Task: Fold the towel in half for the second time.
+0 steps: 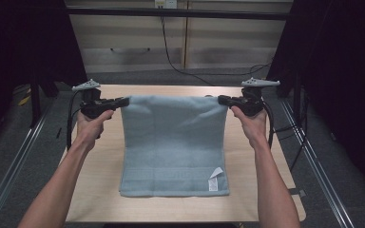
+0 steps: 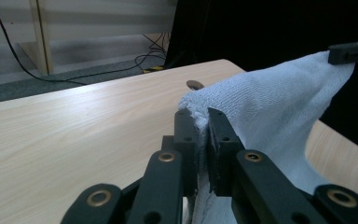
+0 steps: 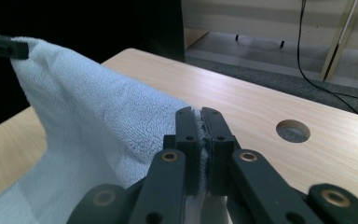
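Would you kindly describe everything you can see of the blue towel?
The towel is pale blue-grey terry cloth with a woven band and a small white label near its front hem. Its far edge is lifted, each far corner pinched in the left gripper and right gripper; the front part lies flat on the wooden table.

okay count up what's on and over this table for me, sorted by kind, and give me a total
Towels: 1, a light blue towel, far edge lifted, near edge on the table.
Grippers: 2, the left gripper and the right gripper, each shut on a far corner of the towel.
Labels: 1, a white label on the towel.
Total: 4
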Demonstrator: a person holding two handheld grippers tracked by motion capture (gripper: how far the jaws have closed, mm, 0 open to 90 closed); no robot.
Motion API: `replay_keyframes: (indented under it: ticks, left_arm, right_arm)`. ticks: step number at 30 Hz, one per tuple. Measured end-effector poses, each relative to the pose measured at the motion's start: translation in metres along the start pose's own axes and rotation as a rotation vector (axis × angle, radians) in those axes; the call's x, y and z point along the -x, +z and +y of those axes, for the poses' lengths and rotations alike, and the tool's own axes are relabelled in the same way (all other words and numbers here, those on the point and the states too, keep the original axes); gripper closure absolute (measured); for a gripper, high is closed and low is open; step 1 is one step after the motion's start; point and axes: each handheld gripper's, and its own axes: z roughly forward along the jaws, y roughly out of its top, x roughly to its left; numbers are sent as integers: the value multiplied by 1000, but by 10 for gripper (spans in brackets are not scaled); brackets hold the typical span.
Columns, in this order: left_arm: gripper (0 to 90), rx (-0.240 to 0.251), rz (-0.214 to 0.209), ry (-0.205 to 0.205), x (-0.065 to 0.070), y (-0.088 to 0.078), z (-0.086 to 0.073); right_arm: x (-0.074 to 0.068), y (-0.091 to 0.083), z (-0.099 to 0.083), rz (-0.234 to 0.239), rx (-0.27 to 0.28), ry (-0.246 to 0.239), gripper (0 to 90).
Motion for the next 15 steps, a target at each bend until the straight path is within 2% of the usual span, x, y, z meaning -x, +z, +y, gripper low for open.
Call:
replay_keyframes:
  ticks: [4,7,13,14,15]
  left_arm:
    - [842,9,-28,12,2,-9,-14]
    - [842,10,-44,36,9,-19,-24]
    - [842,20,-70,60,32,-43,-38]
    - [841,20,-70,60,32,-43,-38]
    - [841,27,-89,74,42,-50,-45]
  right_arm:
    - [-5,-5,-13,35,8,-3,867]
    - [-13,-13,-25,60,13,-28,867]
    - [-33,-40,-49,111,48,-56,866]
    - [-33,-40,-49,111,48,-56,866]
    - [-39,-49,-57,122,62,-64,867]
